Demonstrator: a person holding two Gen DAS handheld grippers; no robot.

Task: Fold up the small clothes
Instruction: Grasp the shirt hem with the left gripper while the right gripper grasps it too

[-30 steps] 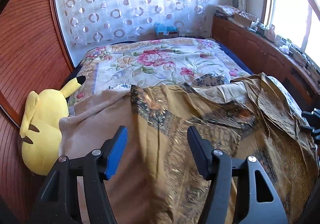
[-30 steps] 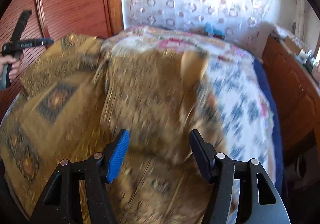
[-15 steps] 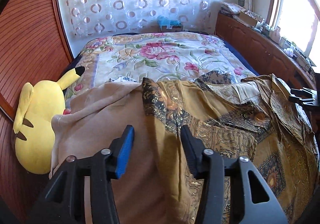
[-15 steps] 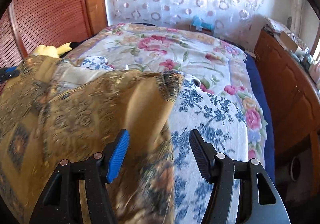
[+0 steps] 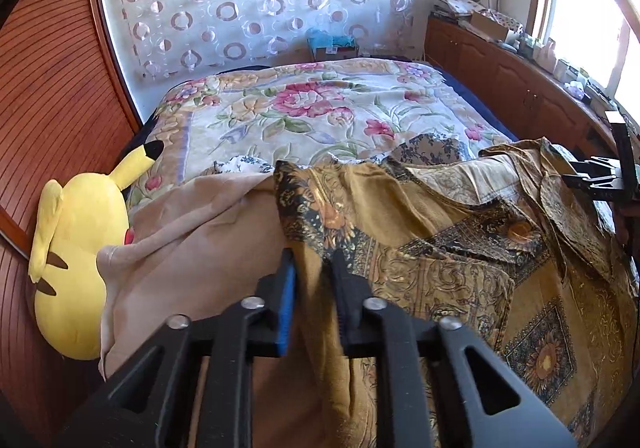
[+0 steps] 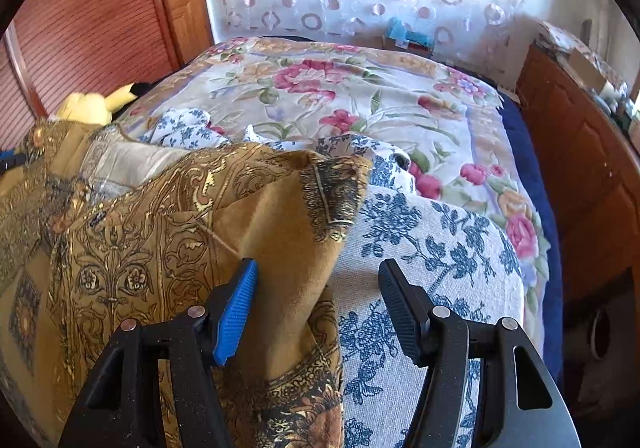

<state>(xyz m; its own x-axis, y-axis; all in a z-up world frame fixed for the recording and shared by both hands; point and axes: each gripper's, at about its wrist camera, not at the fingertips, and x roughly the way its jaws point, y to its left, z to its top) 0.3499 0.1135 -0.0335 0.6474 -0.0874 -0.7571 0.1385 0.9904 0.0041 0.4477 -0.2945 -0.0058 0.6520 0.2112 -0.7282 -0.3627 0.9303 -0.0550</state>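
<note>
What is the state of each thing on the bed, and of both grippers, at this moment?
Gold patterned shirt: spread out, rumpled, not yet folded, left edge pinched.
Left gripper: jaws have just been closing, shut on the shirt's edge.
Right gripper: open, jaws have just been closing slightly, a shirt fold between them.
Beige cloth: lying crumpled beside the shirt.
Blue-flowered white cloth: lying under the shirt.
Yellow plush toy: lying at the bed's edge.

Your left gripper (image 5: 313,268) hides the fold of the gold shirt (image 5: 440,248) it has just closed on. The shirt runs off the bottom edge, covers most of the blue-flowered cloth (image 6: 420,248), and hides most of the plush toy (image 6: 94,104) behind it.
</note>
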